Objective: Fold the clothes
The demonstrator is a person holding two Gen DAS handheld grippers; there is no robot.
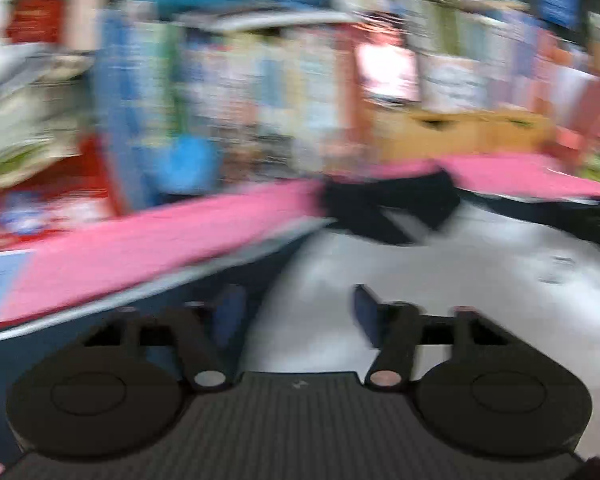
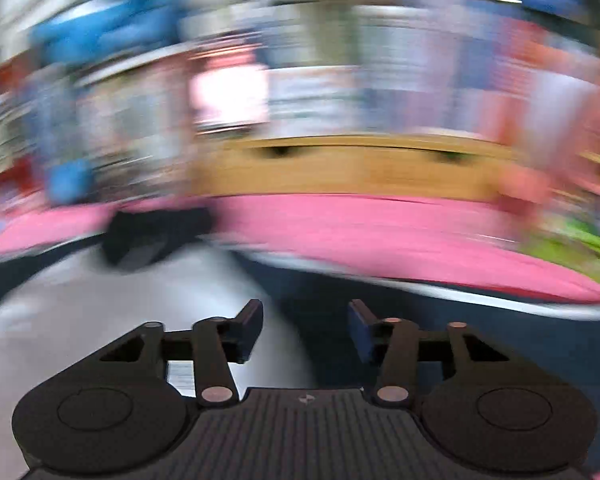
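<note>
Both views are badly blurred. A white garment (image 1: 440, 280) with a black part (image 1: 392, 204) at its far end lies on a dark blue surface (image 1: 60, 360). My left gripper (image 1: 296, 312) hovers over the garment's near left edge, its fingers apart with nothing between them. In the right wrist view the same white garment (image 2: 120, 304) and its black part (image 2: 152, 232) lie to the left. My right gripper (image 2: 304, 320) is over the garment's right edge and the dark blue surface (image 2: 500, 328), its jaws apart and empty.
A pink cloth (image 1: 140, 240) (image 2: 380, 232) runs along the far side of the surface. Behind it stand a wooden drawer box (image 2: 360, 168) and crowded shelves of books (image 1: 240, 80). Something green (image 2: 572, 244) lies at the far right.
</note>
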